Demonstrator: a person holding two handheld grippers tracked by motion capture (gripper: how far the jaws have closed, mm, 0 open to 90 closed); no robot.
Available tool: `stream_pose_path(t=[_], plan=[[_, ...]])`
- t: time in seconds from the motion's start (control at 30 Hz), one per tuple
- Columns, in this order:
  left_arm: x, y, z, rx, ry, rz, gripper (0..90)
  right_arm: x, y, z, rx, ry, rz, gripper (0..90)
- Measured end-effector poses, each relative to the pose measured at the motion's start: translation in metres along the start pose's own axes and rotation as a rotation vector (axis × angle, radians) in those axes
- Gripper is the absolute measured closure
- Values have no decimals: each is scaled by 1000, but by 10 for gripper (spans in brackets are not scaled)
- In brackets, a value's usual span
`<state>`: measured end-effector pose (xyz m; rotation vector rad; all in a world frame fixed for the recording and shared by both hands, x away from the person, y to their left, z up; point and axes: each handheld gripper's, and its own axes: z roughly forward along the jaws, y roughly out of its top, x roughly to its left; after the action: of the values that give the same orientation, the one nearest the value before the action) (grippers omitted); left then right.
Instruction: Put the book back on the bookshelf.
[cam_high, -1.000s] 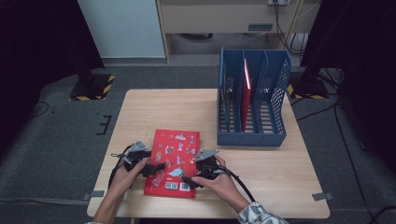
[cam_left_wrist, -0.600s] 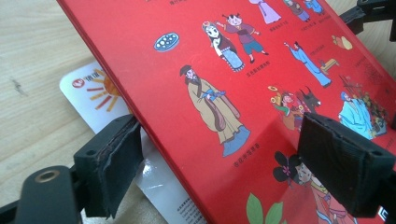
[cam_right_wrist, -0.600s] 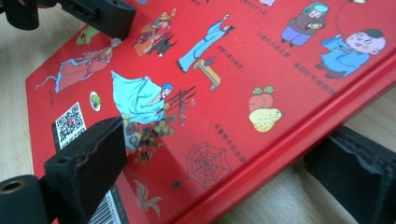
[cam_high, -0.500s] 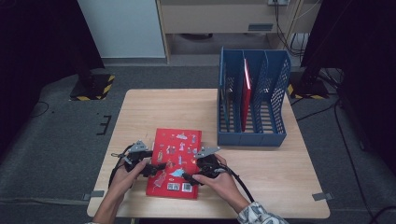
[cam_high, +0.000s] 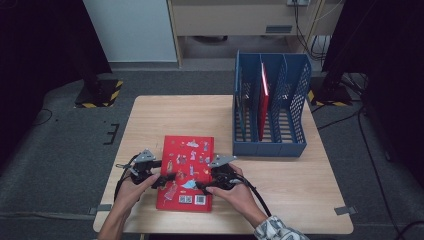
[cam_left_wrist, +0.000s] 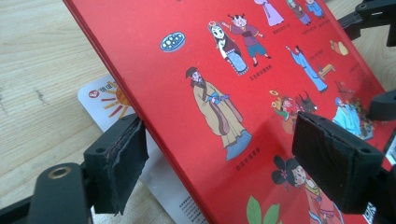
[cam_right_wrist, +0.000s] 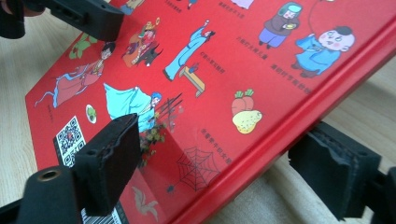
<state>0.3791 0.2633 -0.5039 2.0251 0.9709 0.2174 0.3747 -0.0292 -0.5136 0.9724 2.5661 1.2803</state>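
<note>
Book flat on table; left gripper and right gripper straddle opposite edges, jaws just closing, pads not yet pressing. Seat both edges deep, clamp evenly before lifting.

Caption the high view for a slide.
Two hand-held grippers straddle a flat red illustrated book beside a blue mesh file rack.

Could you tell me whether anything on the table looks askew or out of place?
Slightly: the red book lies a little crooked to the table edge, and a white card pokes out from under its edge. The file rack stands straight.
</note>
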Motion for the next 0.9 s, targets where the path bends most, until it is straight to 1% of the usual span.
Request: stream_pose_path(t=[0.1,0.27,0.47,0.57,0.7,0.73,0.83,0.9], plan=[[0,0,-3,-8,8,-9,218,1,3,-1,-7,-10,-3,200],[0,2,-11,-20,31,0,270,3,8,-4,-9,-23,-12,239],[0,2,-24,-42,48,2,328,6,21,-6,0,-42,-22,288],[1,2,-31,-49,59,-1,352,8,27,-4,1,-55,-25,304],[4,2,-35,-54,74,-7,363,11,34,-2,9,-55,-18,331],[5,3,-36,-55,77,-3,364,11,37,-2,8,-56,-21,340],[5,3,-40,-63,79,-14,371,11,42,-2,9,-59,-22,366],[6,4,-42,-64,82,-14,377,11,46,-4,4,-61,-27,384]])
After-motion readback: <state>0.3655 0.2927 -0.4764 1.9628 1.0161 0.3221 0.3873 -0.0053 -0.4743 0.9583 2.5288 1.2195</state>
